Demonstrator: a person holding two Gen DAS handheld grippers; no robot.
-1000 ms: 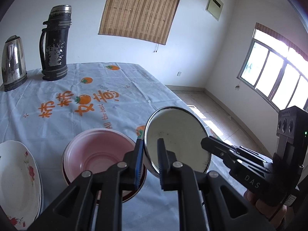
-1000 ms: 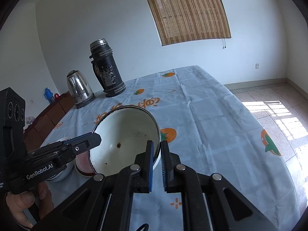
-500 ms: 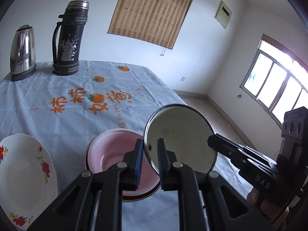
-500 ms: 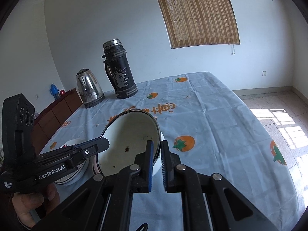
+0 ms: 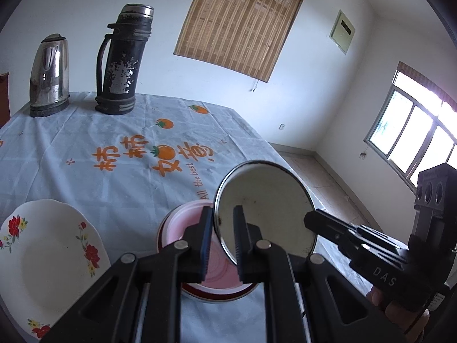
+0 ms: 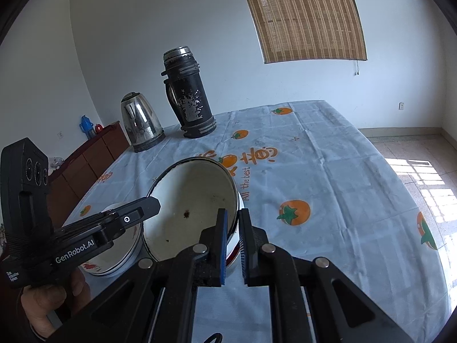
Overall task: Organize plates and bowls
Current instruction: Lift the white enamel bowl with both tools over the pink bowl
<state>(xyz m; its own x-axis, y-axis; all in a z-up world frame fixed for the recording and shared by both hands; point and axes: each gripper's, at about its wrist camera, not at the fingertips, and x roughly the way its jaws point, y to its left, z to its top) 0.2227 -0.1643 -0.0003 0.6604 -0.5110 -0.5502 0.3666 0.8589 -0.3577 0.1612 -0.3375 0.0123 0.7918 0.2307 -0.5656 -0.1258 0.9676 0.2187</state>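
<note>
Both grippers were clamped on opposite edges of one white enamel bowl [image 5: 265, 208], the left gripper [image 5: 222, 243] on its near-left rim and the right gripper [image 6: 232, 245] on the rim opposite, each with its jaws drawn narrow onto the thin lip. The bowl was held clear of the table [image 5: 114, 143], directly above the pink bowl [image 5: 194, 223], which sat on a red-rimmed dish. A flowered plate [image 5: 51, 251] lay to the left, well apart.

Risk, as judged: the hold depended on two small pinches on a smooth, curled metal rim. Should either hand twist or drift apart from the other, the rim could slide out of the pads and the bowl drop onto the pink bowl, chipping enamel or knocking the stack askew. Lowering it off-centre could leave it seated crooked.

Orientation: the bowl was tilted steeply, nearly on edge, its mouth facing the right gripper and its underside turned to the left. Being round, it had no long axis across the rim; its central axis lay close to level, running between the two hands
</note>
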